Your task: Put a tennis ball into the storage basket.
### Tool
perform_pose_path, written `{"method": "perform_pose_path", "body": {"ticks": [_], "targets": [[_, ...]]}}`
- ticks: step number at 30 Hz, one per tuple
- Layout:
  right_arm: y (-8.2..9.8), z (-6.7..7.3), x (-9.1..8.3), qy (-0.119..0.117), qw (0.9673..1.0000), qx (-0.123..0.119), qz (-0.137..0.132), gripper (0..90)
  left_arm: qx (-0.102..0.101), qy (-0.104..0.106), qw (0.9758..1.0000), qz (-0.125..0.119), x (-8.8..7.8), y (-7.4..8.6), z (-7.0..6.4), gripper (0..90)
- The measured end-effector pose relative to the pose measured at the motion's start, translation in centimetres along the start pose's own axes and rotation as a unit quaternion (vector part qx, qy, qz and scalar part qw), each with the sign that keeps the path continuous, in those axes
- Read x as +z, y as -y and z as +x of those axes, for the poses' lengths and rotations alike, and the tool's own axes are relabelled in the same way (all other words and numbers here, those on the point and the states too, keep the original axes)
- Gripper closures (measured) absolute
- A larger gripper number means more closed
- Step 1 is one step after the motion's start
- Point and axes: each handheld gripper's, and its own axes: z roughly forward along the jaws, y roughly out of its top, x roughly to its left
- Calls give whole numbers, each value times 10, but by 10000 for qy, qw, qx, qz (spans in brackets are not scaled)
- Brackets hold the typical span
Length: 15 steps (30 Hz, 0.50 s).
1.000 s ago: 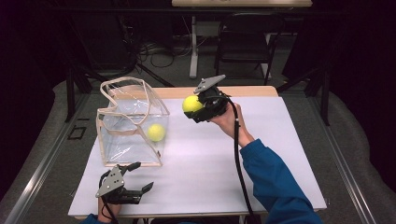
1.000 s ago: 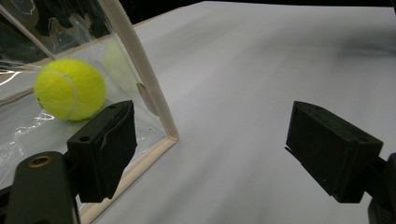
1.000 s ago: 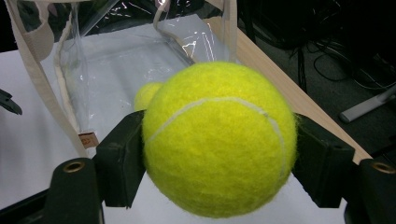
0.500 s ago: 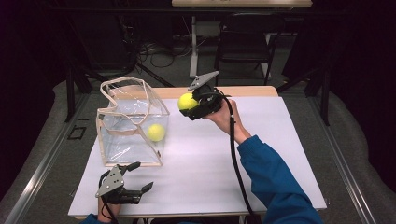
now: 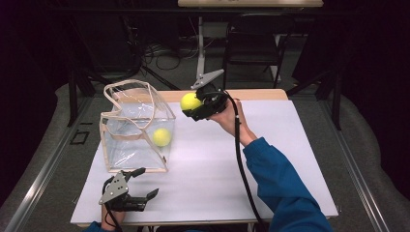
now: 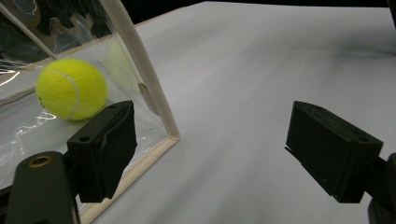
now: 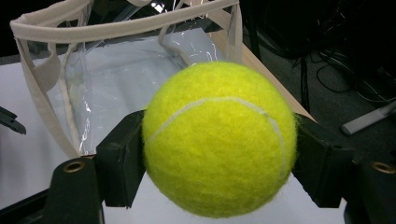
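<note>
A tennis ball [image 7: 219, 140] is clamped between the two jaws of the right gripper [image 5: 196, 107], held clear above the table [image 5: 270, 159] and just short of the clear bag [image 5: 138, 126], whose open mouth lies ahead of and a little below the jaws. The step in hand is judged to be the carrying of this ball to the bag, where a second ball [image 5: 162, 137] already lies on the bottom. For the drop to go well, the ball should be brought fully over the mouth, past the near rim and the loose strap that arches across it, before the jaws are parted; a release made too early would likely let the ball strike the soft rim and roll off across the table. The grip should be kept firm until then, since the ball is held only at its two sides. The left gripper [image 5: 126, 192] rests near the table's front edge, its jaws wide apart with nothing between them; the bag's lower corner stands just beside its left jaw, so the bag could be steadied from there if it tips. No brand, label or writing can be read on either ball or on the bag.
</note>
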Motion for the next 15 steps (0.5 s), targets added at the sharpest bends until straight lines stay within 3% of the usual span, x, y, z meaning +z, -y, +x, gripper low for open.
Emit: {"method": "perform_pose_path", "body": {"ticks": [15], "targets": [[-15,2,4,-45,9998,-77,-159,266,-9,24,10000,-3,1,0,0,161]]}}
